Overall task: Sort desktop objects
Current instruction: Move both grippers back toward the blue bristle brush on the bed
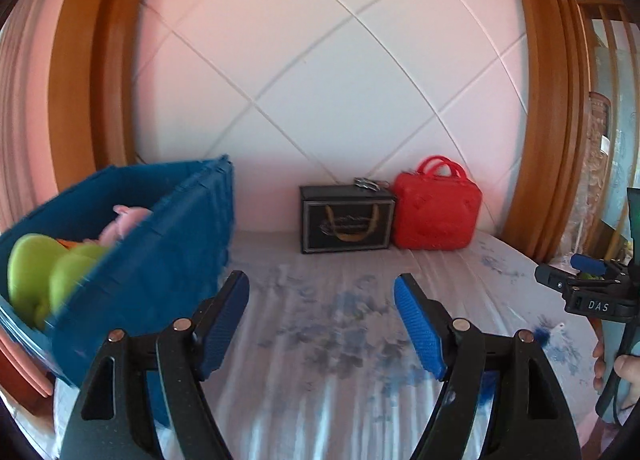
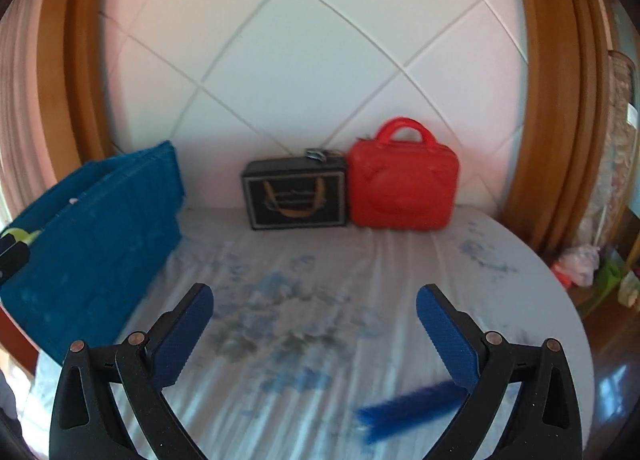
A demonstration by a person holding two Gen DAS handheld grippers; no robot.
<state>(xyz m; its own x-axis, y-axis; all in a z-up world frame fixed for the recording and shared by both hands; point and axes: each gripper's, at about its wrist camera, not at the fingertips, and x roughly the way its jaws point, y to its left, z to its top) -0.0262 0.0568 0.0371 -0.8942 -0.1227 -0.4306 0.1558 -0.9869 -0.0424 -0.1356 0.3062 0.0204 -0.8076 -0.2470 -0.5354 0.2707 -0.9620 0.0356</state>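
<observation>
Two hand-held grippers over a round bench (image 2: 400, 260) covered in blue-flowered cloth. Left hand-held gripper (image 1: 322, 324): released, blue pads spread, nothing between them. Right hand-held gripper (image 2: 314, 336): released, pads wide apart, empty; also seen at the right edge of the left wrist view, gripped by a hand (image 1: 628, 370). Blue storage crate (image 1: 160, 244): left side of bench, holding green plush items (image 1: 44, 272) and a pink soft toy (image 1: 126, 220). Blue bristled brush (image 2: 408, 412): lying on the cloth, near right, just beside the right gripper's right finger; blurred. Black box with gold-strap print (image 2: 296, 194): far centre, against the quilted wall; small metal item on top, too small to identify. Red handled case (image 2: 402, 188): far, upright, touching the black box's right side.
</observation>
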